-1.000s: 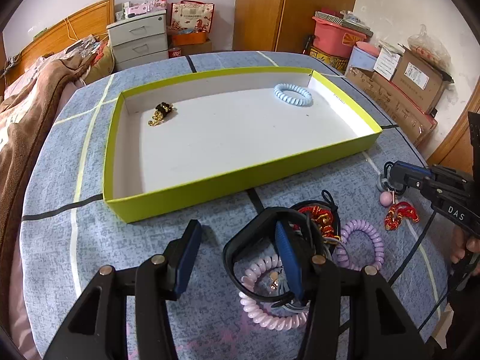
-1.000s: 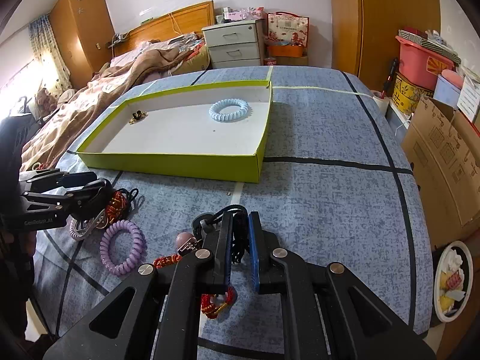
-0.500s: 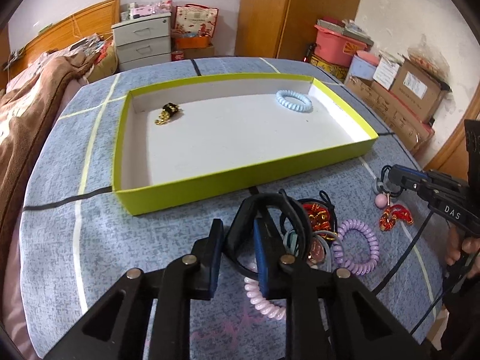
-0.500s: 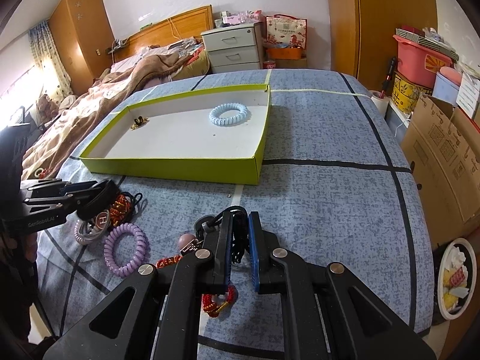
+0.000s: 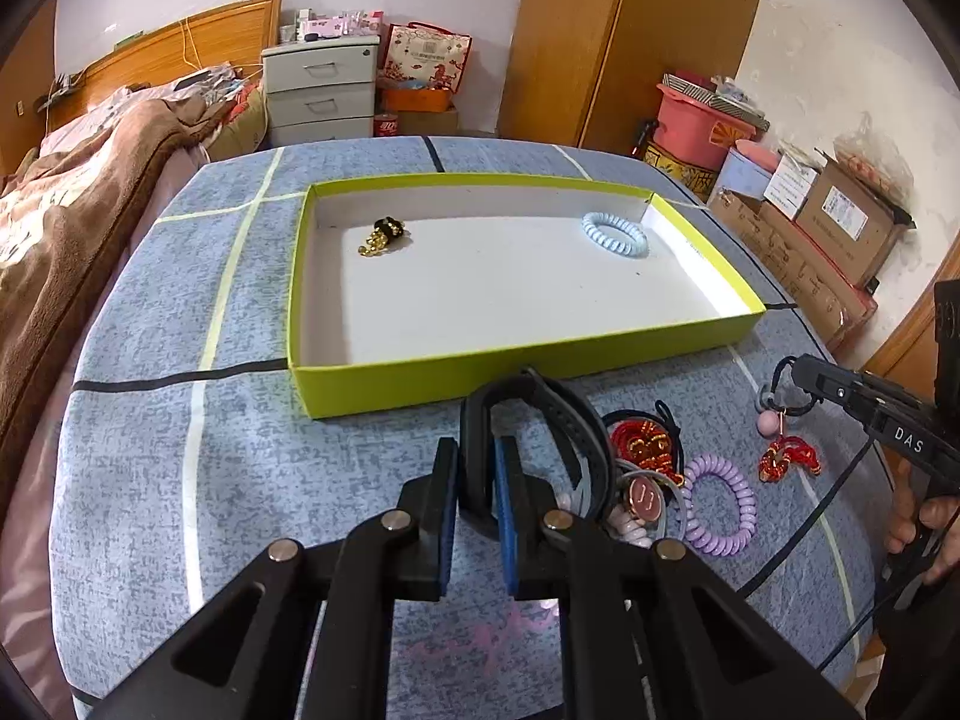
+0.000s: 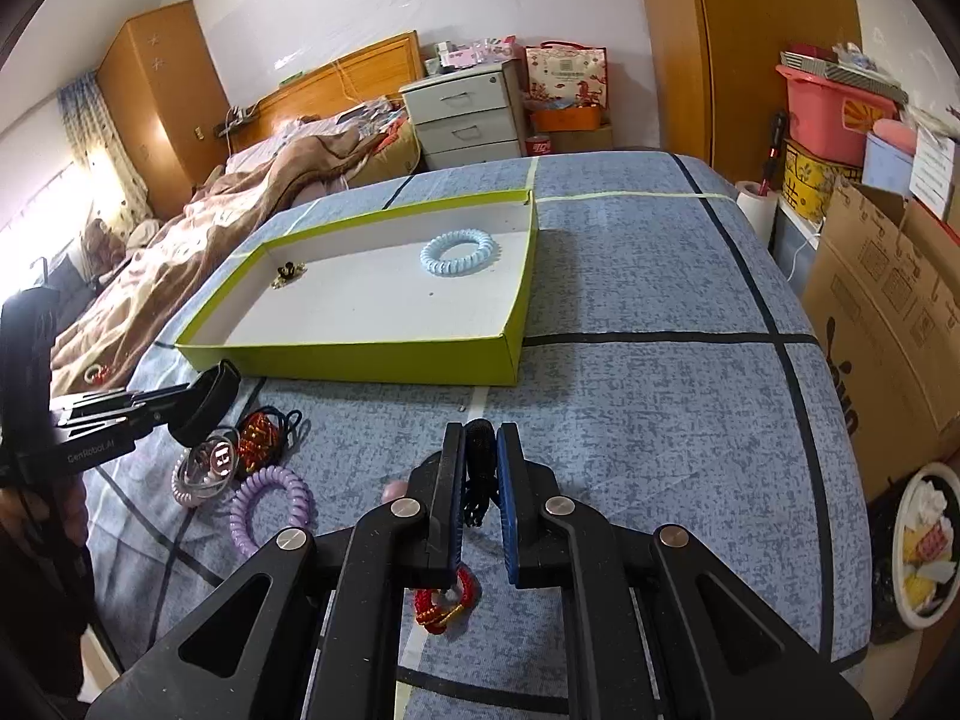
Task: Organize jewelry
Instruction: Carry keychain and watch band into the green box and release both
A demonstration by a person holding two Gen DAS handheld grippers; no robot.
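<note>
Blue-grey tablecloth (image 5: 150,480) beside bed (image 6: 198,222); both grippers clenched, left gripper (image 5: 477,480) on black band (image 5: 540,402), right gripper (image 6: 480,468) on black tie (image 6: 479,450)

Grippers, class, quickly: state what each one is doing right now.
Left gripper: jaws closed on the black band, lifted off the table.
Right gripper: jaws closed on the black hair tie with the red charm.

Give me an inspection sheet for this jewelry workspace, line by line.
Surface: blue-grey patterned cloth, bearing a shallow green-walled tray.
Job's things: light blue coil bracelet and black-gold charm in the tray; purple coil bracelet outside it.
Clutter: tangle of red-bead and pink pieces.
Grippers: left gripper shut on black band; right gripper shut on black cord with red knot charm.
Cables: black lead.
Surroundings: bed, drawers, cardboard boxes.
</note>
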